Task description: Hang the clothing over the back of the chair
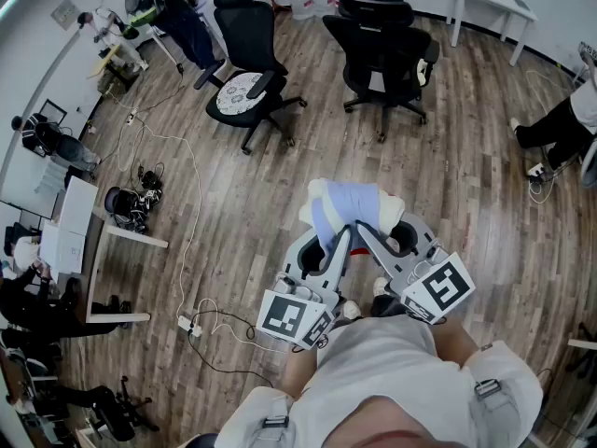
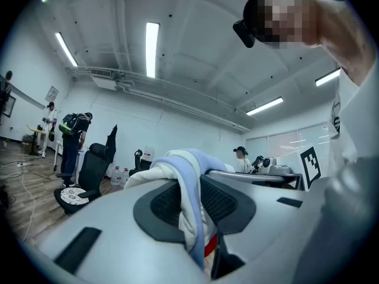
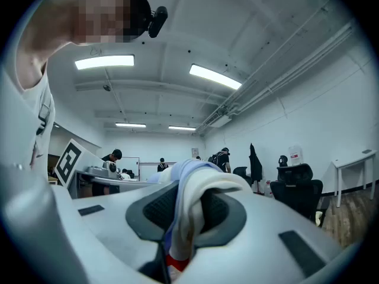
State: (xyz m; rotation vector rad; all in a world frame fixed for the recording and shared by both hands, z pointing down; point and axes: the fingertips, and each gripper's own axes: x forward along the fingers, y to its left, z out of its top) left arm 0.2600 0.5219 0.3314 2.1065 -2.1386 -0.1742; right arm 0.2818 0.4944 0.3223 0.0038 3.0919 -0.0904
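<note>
A bunched white and light-blue garment hangs in the air in front of me, above the wooden floor. My left gripper is shut on its left part and my right gripper on its right part, the two close together. In the left gripper view the cloth is pinched between the dark pads and spills over the jaws. The right gripper view shows a white fold squeezed the same way. A black office chair stands ahead, with its back towards me. A second chair with a patterned seat stands to its left.
White cables and a power strip lie on the floor at the left. Desks and people line the left wall. A white table stands at the far right, and a seated person's legs reach in from the right edge.
</note>
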